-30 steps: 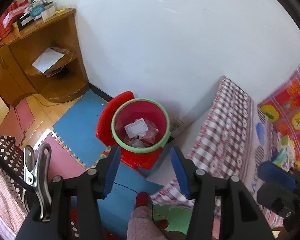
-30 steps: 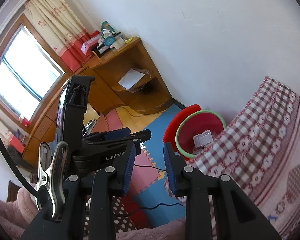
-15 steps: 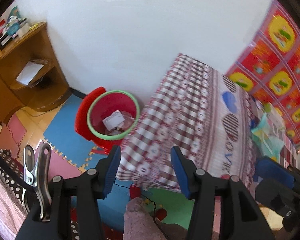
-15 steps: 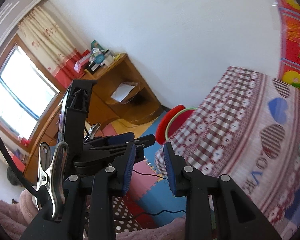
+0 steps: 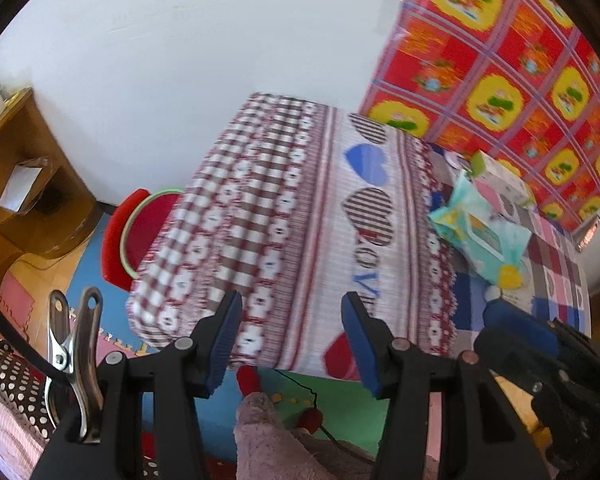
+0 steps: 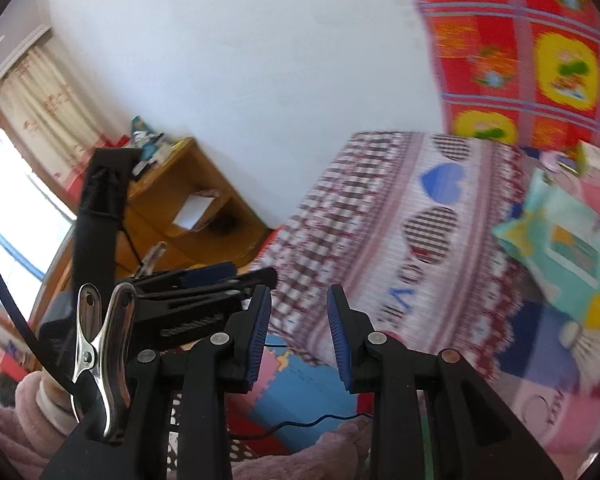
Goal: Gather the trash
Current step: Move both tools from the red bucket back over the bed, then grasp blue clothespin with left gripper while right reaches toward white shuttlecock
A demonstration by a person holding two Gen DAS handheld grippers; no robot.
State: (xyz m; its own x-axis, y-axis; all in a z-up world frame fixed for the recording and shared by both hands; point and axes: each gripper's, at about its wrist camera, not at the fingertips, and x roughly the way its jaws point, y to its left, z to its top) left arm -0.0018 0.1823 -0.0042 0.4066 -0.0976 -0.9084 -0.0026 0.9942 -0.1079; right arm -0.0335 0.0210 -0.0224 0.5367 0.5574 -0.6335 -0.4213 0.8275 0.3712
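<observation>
Red plastic shows at the left-centre of the left wrist view, where the bin [image 5: 140,236] with its green rim sits half hidden behind the hanging edge of the checked cloth [image 5: 284,216]; the cloth covers a table that fills the middle of both views; on it, at the right of the frame, lies a teal packet [image 5: 480,236], which in the right wrist view sits at the far right edge [image 6: 564,248], with a pale carton [image 5: 500,180] just beyond it against the red-and-yellow wall sheet [image 5: 520,60]; whether packet or carton counts as trash I cannot tell, though they look the likeliest candidates. The left gripper [image 5: 292,344] stands with its blue pads moderately wide and nothing between them; the right gripper [image 6: 300,336] is narrower, also empty, its gap framing only cloth and floor mat. Both views are smeared, so a grab made now would likely be poorly aimed; the packet is soft and slack, so narrow jaws may pinch a corner and let it slip, or snag the cloth and drag it off the table along with whatever rests on it; a black cable [image 6: 300,426] trails across the floor at the bottom of the frame, and a foot could catch it; the bin, tucked against the table's far side, may be missed on a drop.
</observation>
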